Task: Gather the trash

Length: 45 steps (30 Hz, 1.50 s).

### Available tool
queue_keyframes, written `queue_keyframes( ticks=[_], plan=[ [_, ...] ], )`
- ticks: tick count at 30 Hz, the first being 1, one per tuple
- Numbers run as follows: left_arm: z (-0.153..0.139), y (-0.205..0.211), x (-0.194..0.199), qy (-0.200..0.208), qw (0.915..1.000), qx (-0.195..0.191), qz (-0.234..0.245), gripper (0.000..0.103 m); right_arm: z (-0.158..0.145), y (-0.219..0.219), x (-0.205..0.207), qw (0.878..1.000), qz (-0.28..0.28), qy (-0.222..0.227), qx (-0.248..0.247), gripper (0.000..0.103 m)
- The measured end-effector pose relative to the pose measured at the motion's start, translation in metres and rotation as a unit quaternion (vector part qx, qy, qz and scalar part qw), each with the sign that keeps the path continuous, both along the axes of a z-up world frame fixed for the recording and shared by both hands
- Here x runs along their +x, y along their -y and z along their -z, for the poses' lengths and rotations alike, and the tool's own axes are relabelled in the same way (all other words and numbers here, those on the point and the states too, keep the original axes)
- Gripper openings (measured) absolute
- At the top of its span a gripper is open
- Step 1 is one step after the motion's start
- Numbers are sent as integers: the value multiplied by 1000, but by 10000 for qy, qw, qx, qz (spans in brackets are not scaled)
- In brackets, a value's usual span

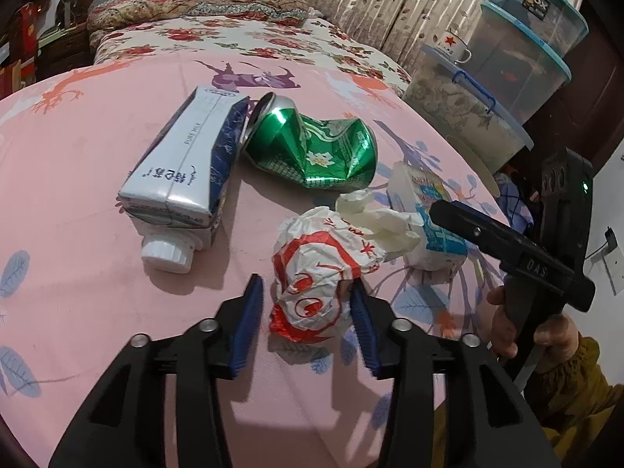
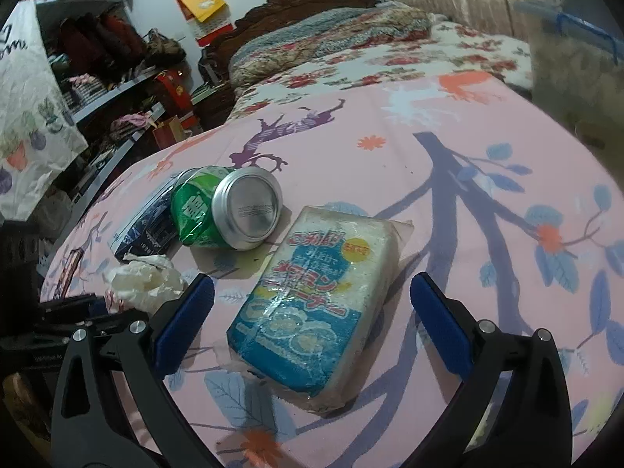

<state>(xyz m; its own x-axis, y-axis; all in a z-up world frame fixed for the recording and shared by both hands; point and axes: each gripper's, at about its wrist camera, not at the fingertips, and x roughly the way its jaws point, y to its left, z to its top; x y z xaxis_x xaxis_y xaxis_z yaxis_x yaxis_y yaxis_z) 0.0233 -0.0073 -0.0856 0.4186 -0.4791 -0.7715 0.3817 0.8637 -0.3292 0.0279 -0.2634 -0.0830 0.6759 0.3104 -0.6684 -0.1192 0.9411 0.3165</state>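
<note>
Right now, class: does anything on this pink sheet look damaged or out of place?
Yes. The green can is crushed and lying on its side beside the tipped milk carton. A crumpled wrapper sits nearby.

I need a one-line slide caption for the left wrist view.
Left gripper straddles a crumpled red-and-white wrapper beside a milk carton and crushed green can.
</note>
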Motion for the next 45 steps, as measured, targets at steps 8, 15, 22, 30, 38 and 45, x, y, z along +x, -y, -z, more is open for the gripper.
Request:
queue_keyframes(
  ticks=[8, 15, 22, 30, 38, 45],
  plan=[
    [-3, 1, 1, -24, 10000, 41, -36, 67, -4, 4, -4, 9998, 114, 151, 6, 100],
    [-15, 7, 0, 99, 9999, 59, -26, 71, -1, 25, -11, 9976, 498, -210, 440, 99],
    [-14, 29, -2, 136, 9995, 167, 252, 73, 3, 25, -33, 9960, 746, -230, 427, 76],
    [-11, 33, -2, 128, 9994, 212, 252, 73, 1, 20, -40, 9961, 771, -97, 419, 28],
    [-9, 31, 0, 53, 9995, 211, 219, 73, -8, 12, -53, 9930, 1062, 453, 260, 99],
    [-7, 29, -1, 31, 9996, 168, 221, 73, 8, -13, -39, 9976, 680, -39, 140, 100]
  ],
)
